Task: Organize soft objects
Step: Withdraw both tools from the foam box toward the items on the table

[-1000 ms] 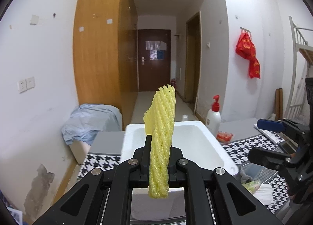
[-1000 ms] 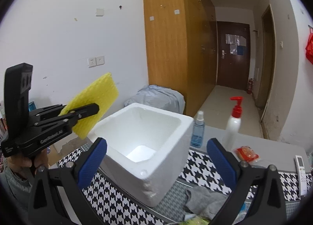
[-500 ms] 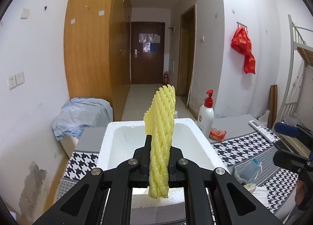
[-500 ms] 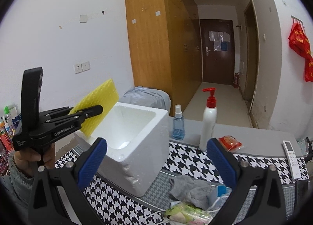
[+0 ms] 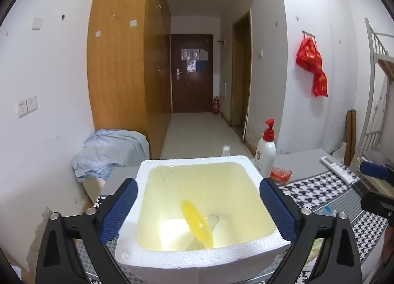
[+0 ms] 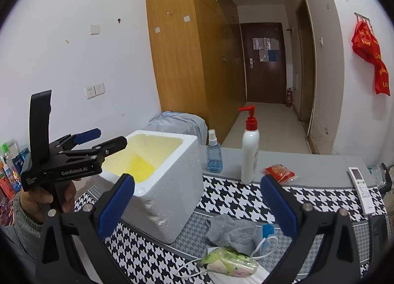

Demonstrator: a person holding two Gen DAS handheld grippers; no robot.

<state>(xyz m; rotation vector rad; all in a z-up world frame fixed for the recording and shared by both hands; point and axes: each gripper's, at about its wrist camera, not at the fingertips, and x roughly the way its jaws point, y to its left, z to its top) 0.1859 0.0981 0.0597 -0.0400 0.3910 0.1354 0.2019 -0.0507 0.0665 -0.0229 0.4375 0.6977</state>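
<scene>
A: Starting at the left, what is the left hand-held gripper [image 5: 198,207] doing?

B: Its jaws have just been opening and now stand wide, one blue pad on each side of the white foam box [image 5: 187,258]. Nothing sits between them. The yellow foam net [image 5: 197,222] lies loose inside the box, leaning near the bottom, clear of both pads.

A: And seen from the other camera?

B: A hand [image 6: 46,197] grips that left tool at the box's near-left rim, its fingers [image 6: 86,134] spread above the opening. The box stands on the houndstooth tabletop [image 6: 236,197].

A: Further right?

B: A blue spray bottle [image 6: 214,153], then a red-pump lotion bottle [image 6: 250,148], then a remote [image 6: 360,189]. In front lie a grey sock [image 6: 230,231] and a face mask [image 6: 267,233]. The right hand-held gripper [image 6: 198,206] hangs over them, jaws apart and empty.
</scene>
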